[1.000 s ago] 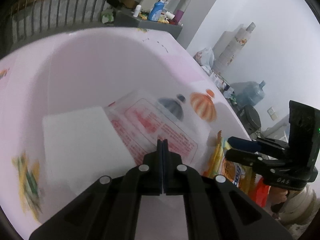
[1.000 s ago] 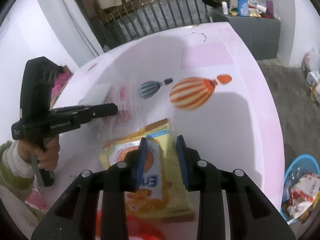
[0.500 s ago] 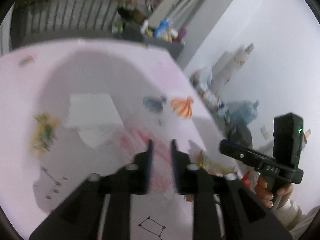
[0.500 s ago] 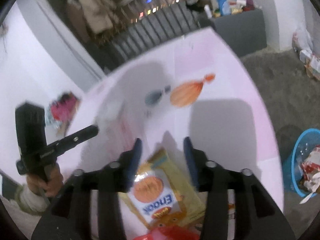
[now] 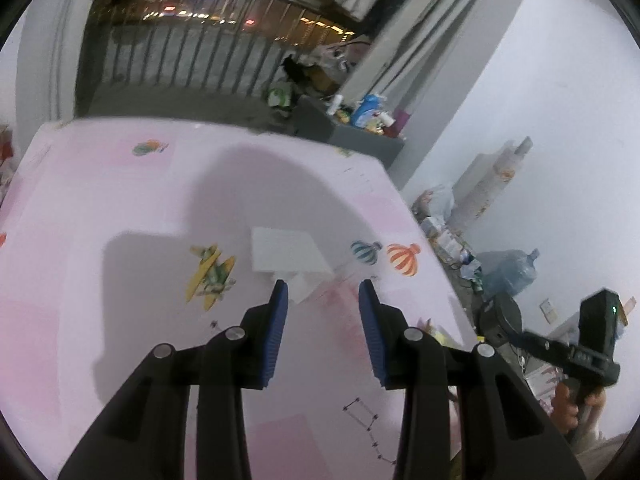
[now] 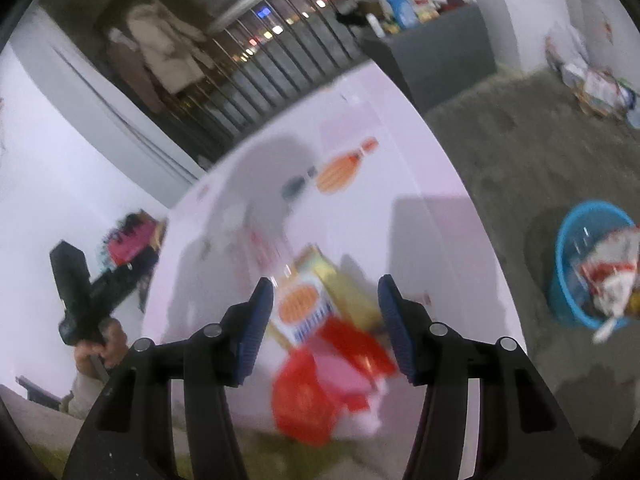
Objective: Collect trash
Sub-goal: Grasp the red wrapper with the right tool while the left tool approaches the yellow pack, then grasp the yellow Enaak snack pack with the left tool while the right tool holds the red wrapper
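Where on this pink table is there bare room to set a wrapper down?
Bare pink table lies beyond the printed yellow plane, up to the far edge. It is crowded nearer: white paper sheet, yellow snack packet and red wrappers by the right edge.

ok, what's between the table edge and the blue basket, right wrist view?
Nothing: only bare grey floor lies between the pink table edge and the blue basket, which already holds wrappers. This shows in the right wrist view only.
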Demonstrator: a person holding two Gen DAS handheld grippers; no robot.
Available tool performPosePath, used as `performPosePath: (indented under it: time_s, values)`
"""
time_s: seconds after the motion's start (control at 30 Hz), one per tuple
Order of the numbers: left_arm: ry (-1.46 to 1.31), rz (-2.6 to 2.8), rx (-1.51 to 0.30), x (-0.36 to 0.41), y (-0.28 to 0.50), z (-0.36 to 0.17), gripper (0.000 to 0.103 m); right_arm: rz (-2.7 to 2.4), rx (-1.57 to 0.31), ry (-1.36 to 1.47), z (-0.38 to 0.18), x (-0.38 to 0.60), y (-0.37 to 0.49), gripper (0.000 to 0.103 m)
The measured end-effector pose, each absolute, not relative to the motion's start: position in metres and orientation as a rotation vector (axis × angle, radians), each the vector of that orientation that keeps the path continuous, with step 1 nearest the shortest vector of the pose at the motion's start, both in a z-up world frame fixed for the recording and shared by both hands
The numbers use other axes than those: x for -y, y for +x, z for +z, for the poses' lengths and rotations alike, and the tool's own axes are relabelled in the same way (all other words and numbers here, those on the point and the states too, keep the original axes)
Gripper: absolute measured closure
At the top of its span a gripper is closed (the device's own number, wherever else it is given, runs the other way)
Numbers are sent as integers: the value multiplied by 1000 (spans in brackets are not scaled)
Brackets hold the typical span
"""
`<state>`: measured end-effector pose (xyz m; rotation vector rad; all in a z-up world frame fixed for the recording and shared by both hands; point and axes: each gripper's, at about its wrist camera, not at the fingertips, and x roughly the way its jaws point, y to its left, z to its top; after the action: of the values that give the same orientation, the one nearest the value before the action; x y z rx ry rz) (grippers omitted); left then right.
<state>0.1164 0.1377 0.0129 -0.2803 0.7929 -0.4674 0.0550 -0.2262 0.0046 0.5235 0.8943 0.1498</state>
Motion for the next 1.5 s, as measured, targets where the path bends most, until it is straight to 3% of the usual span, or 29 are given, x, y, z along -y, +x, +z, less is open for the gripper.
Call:
performPosePath:
  time_s: [0.43, 0.67, 0.9, 1.0, 1.5]
  values:
    - [-168, -710, -904, -57, 94, -14, 68, 106, -1113, 559, -31, 209, 31, 54]
    - [-44, -782, -1013, -11, 88, -31, 68, 85, -1106, 534, -27, 209, 33, 58]
    - [1, -840, -1101, 8, 80, -38, 68, 79, -1131, 428, -35, 196, 42, 79]
    - [18, -841, -1102, 13, 79, -37, 68, 77, -1130, 414, -36, 199, 41, 83]
    - [34, -822, -1138, 23, 83, -44, 68, -52, -1043, 406, -30, 243, 36, 92]
